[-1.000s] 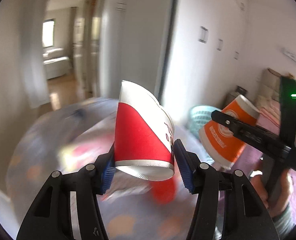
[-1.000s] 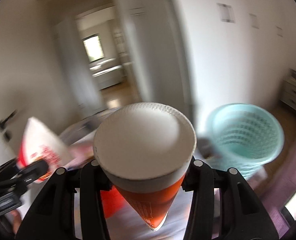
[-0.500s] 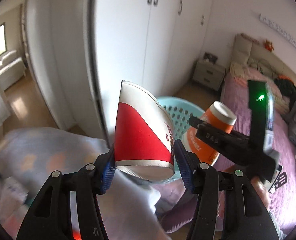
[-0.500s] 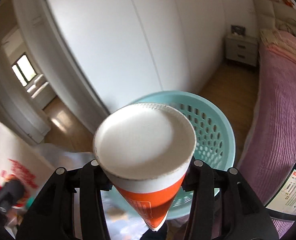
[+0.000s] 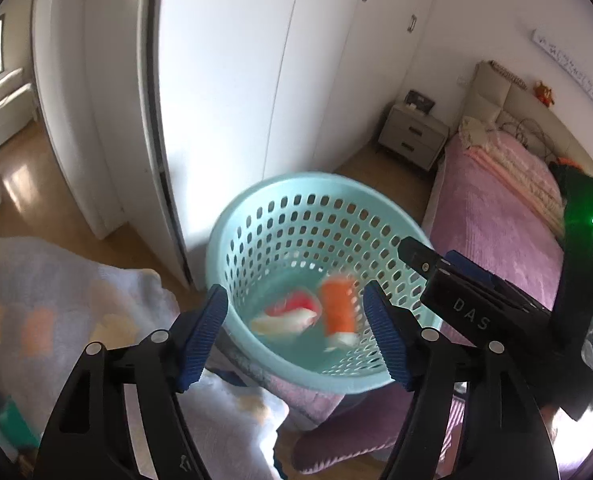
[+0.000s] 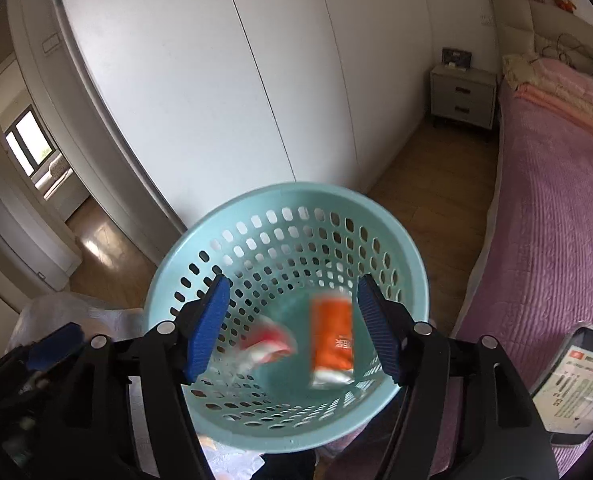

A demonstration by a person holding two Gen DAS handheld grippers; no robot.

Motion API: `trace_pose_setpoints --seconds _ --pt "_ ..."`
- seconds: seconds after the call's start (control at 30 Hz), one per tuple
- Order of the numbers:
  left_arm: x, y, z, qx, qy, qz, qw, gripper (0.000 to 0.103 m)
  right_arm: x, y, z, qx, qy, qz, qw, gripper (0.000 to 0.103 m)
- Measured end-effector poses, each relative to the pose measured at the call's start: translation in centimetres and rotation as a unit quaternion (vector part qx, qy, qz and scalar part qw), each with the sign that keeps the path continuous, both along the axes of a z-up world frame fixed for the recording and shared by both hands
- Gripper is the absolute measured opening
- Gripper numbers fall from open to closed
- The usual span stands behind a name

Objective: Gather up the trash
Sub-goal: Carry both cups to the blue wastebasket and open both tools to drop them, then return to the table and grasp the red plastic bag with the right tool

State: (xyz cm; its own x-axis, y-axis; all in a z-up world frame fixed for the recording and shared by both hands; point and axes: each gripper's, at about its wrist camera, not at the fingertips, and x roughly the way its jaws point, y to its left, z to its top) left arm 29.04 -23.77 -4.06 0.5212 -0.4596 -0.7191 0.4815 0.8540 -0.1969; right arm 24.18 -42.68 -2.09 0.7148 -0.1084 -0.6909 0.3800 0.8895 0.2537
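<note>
A light blue perforated basket [image 5: 256, 208] stands below both grippers; it also shows in the right wrist view [image 6: 168, 272]. Inside it lie a red and white paper cup [image 5: 292, 314] [image 6: 270, 344] and an orange paper cup [image 5: 336, 312] [image 6: 332, 344], both blurred. My left gripper [image 5: 296, 336] is open and empty above the basket. My right gripper [image 6: 292, 328] is open and empty above the basket too; it shows at the right of the left wrist view [image 5: 424, 264].
White wardrobe doors [image 6: 256, 80] stand behind the basket. A bed with a pink cover [image 6: 556, 208] lies to the right, with a grey nightstand [image 6: 462, 98] at its head. A pale patterned blanket [image 5: 56, 312] lies at the left. A phone [image 6: 572, 384] lies on the bed.
Both grippers opened and let go of their cups. The red and white cup and the orange cup dropped into the blue basket, which is now closer below.
</note>
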Motion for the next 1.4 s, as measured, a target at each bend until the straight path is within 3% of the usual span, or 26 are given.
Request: trace_pose_setpoints --seconds 0.23,0.43,0.57,0.67,0.87,1.03,1.2,1.4 --pt "-4.6 4.8 5.3 -0.043 -0.066 0.03 0.9965 0.069 -4.2 3.7 3.9 -0.032 -0.046 0.032 0.998 0.063" --pt "-10.3 12.8 9.2 -0.071 -0.116 0.09 0.9865 0.074 -8.0 9.1 7.3 -0.042 -0.09 0.083 0.992 0.063" --pt "-13.8 18.3 10.4 -0.068 -0.138 0.135 0.9788 0.078 -10.1 13.4 9.0 -0.042 -0.11 0.129 0.985 0.063" --pt "-15.9 22.1 10.3 -0.036 -0.147 0.178 0.9722 0.079 -11.4 17.0 9.3 -0.05 -0.116 0.168 0.978 0.063" --pt "-17.2 29.7 9.0 -0.007 -0.126 0.254 0.9588 0.079 -12.8 23.7 8.0 -0.032 -0.093 0.248 0.964 0.063" --pt "-15.8 34.8 6.8 -0.009 -0.081 0.293 0.9527 0.079 -13.1 27.9 4.5 -0.02 -0.046 0.287 0.957 0.063" --pt "-13.1 36.3 4.1 -0.022 -0.034 0.288 0.9568 0.073 -12.5 30.1 1.7 0.0 -0.001 0.31 0.951 0.063" --pt "-14.3 36.1 1.4 -0.032 -0.01 0.258 0.9654 0.062 -12.0 32.1 0.1 -0.013 0.02 0.329 0.944 0.063"
